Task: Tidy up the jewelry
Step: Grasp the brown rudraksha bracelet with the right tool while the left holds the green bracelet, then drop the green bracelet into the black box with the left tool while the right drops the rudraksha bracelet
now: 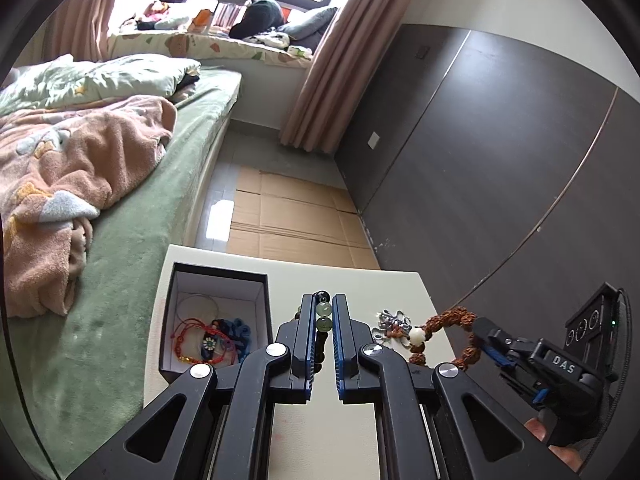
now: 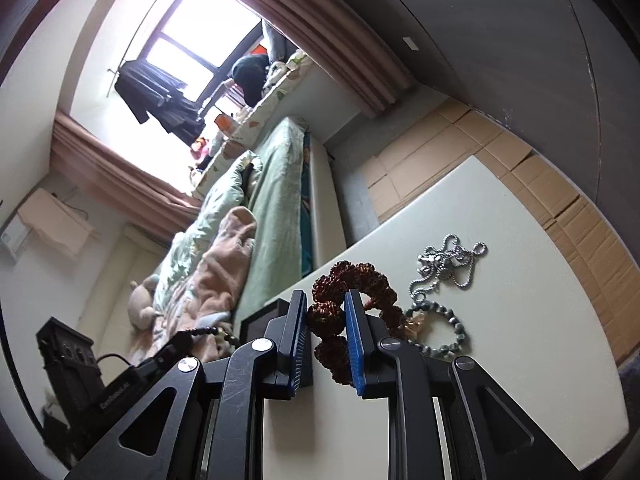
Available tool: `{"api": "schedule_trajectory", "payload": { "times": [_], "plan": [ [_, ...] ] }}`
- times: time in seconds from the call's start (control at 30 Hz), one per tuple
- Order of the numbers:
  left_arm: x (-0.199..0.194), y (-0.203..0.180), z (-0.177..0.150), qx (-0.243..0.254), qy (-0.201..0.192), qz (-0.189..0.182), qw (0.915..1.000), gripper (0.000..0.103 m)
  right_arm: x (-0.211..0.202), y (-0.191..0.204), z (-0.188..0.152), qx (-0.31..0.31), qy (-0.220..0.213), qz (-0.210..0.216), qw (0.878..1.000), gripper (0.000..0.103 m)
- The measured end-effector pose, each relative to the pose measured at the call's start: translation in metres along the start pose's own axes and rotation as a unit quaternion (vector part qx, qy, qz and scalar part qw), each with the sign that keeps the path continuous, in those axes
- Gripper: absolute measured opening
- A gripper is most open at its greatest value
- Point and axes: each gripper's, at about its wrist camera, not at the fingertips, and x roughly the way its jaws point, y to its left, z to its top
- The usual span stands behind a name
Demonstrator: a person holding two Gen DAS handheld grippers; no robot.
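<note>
Evidently both grippers were lifting pieces toward the box point(image 1: 216, 280) at far left: left gripper point(image 1: 322, 312) pinched the green bead bracelet point(image 1: 324, 316); right gripper point(image 2: 326, 316) clamped the brown seed bracelet point(image 2: 352, 280).

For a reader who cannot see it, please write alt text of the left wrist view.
The left gripper holds a green and dark bead bracelet above a white table, right of an open jewelry box. The right gripper holds a brown seed bracelet.

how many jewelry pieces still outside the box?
4. Green bead bracelet in left gripper; brown seed bracelet in right gripper; silver chain and grey bead bracelet on the table. Others may be hidden.
</note>
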Motion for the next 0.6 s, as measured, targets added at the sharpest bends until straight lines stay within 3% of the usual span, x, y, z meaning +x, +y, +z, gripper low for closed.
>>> {"api": "schedule_trajectory", "payload": {
  "times": [0.23,0.53,0.57,0.6],
  "plan": [
    [-0.004,0.027,0.008,-0.028,-0.013,0.0,0.9995,0.008,0.007,0.013,-0.001,-0.001,-0.011,0.05,0.999,0.02],
    [0.008,0.062,0.021,-0.079,0.001,0.023,0.9966,0.009,0.035,0.038,-0.011,-0.024,0.007,0.062,0.998,0.02],
    [0.01,0.064,0.022,-0.083,0.004,0.025,0.9962,0.011,0.038,0.04,-0.012,-0.025,0.009,0.065,0.998,0.02],
    [0.011,0.067,0.023,-0.086,0.006,0.029,0.9959,0.024,0.042,0.044,-0.013,-0.027,0.012,0.069,0.997,0.021]
  ]
}}
